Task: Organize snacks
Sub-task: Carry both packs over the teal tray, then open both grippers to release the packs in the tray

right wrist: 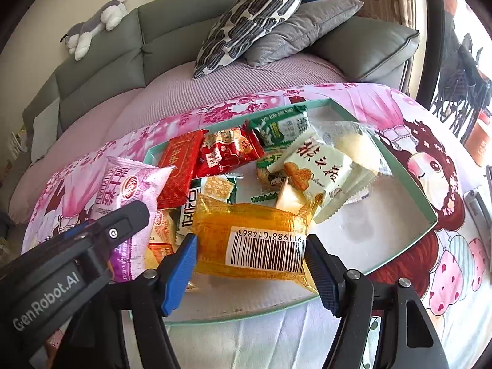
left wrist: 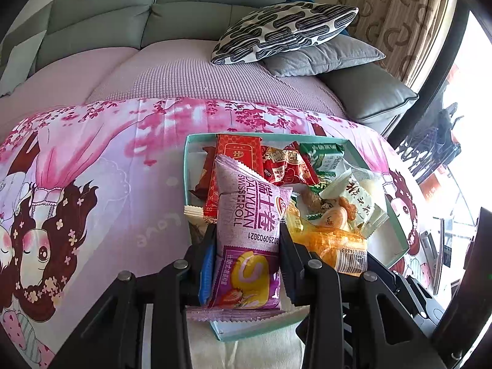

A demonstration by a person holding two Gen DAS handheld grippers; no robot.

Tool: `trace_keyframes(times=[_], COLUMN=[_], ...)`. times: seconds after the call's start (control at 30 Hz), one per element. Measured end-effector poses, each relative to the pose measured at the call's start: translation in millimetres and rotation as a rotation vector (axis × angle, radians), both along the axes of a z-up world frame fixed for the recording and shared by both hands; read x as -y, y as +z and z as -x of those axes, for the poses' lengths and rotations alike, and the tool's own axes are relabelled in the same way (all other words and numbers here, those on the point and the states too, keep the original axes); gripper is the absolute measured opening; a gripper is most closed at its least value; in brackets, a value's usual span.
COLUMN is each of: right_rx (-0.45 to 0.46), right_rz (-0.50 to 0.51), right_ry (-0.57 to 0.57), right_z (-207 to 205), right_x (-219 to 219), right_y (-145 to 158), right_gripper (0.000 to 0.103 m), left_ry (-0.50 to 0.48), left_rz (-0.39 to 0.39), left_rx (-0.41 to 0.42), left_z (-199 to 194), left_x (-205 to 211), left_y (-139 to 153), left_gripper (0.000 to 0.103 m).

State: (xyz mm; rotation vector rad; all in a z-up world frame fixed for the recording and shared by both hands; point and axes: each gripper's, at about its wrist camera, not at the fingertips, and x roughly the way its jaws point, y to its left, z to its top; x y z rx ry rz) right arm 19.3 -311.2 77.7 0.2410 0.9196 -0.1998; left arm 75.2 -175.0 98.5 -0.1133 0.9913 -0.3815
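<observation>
A teal shallow box (left wrist: 396,215) (right wrist: 409,178) on a pink cartoon cloth holds several snack packets. My left gripper (left wrist: 247,246) is shut on a purple Swiss-roll packet (left wrist: 246,230), held upright above the box's left part; the packet also shows in the right wrist view (right wrist: 135,190). My right gripper (right wrist: 250,252) has its jaws against both sides of a yellow barcode packet (right wrist: 255,240) at the box's near side; this packet also shows in the left wrist view (left wrist: 338,246). Red (right wrist: 227,150), green (right wrist: 283,126) and white (right wrist: 319,169) packets lie behind.
The cloth (left wrist: 107,169) covers a low table in front of a grey sofa (left wrist: 184,15) with a patterned pillow (right wrist: 249,18) and grey pillow (right wrist: 301,27). A plush toy (right wrist: 95,24) lies on the sofa back. A bright window is at the right.
</observation>
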Motion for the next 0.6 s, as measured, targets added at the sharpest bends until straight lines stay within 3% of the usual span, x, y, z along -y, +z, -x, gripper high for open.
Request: trace_keyframes(times=[0.6], right_rx=[-0.001], right_rz=[0.023], right_ry=[0.015], right_z=[2], right_x=[4], right_y=[-2], right_gripper=[0.073], left_ry=[-0.030], left_rz=[0.004], left_rx=[-0.041], left_z=[-4], left_x=[25], left_y=[-15], left_gripper=[0.039])
